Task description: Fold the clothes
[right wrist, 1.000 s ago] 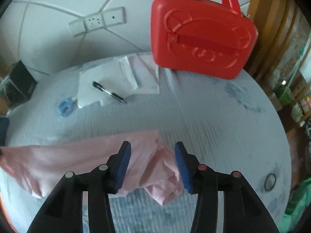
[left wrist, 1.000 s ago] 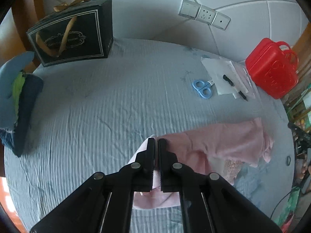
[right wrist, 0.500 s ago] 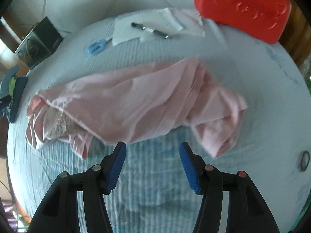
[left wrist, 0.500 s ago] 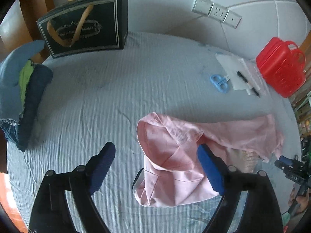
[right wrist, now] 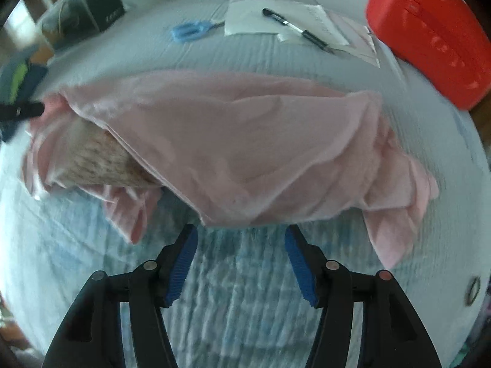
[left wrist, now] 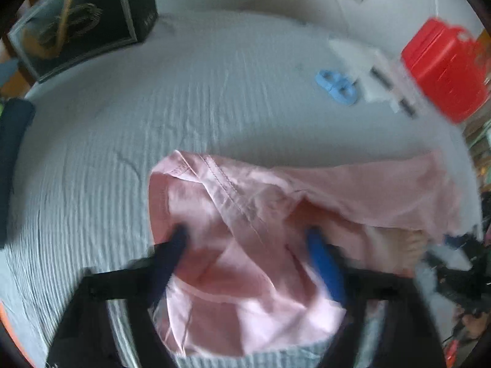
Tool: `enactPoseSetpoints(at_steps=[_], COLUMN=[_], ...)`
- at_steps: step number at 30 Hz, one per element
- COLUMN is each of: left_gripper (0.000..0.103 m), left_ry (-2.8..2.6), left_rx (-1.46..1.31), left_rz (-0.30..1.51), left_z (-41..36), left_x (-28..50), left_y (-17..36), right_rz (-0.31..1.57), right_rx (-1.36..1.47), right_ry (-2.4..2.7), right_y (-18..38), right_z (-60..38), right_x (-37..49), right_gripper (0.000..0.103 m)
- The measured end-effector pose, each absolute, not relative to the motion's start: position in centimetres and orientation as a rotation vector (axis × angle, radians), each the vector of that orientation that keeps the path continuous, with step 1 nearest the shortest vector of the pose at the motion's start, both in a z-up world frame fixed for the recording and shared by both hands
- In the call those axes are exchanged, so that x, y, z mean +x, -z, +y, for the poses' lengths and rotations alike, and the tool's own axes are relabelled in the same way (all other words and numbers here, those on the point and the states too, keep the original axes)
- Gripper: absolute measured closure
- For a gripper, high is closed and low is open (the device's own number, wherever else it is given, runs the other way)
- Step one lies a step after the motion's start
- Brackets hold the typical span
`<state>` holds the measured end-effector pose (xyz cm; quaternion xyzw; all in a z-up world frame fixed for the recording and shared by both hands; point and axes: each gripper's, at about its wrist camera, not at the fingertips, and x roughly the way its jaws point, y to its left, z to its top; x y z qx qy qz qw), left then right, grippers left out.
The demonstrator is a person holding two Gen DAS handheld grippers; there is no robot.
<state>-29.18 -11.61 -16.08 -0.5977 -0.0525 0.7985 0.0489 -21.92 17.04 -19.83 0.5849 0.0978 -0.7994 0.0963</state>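
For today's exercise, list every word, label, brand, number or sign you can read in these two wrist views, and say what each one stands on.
No text can be read in either view.
Black gift bag: gold emblem on its front, too blurred to read.
Gift bag side: pale lettering, too small and blurred.
Papers: any print too faint to read.
Red case: raised pattern only, no legible words.

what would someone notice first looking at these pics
A crumpled pink garment lies across the middle of the grey bedsheet. A bright red case stands at the far right edge, past blue scissors and a pen on papers.
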Motion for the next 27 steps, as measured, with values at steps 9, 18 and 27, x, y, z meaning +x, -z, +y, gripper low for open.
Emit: enactPoseSetpoints(at_steps=[9,18,27], left_gripper=[0.099,0.099,0.099], left_ry=[-2.525,-2.434,-2.204], left_rx=[-1.652,-1.487,-1.843], left_rz=[-0.115,-0.032,-0.015], left_z=[-11.3,-8.5,-7.6], left_x=[-25.5,-11.2,-2.4], left_y=[9.1,2.0,9.3], right_rz=[0.148,0.219,0.245], right_rx=[1.522,1.435,1.784], right_ry=[2.582,2.525,2.197], right_y=[12.4,3.5,10.0], right_z=[21.4,25.4,28.1], right_x=[-21.7,-10.3,0.7], right_gripper=[0.099,0.099,0.099])
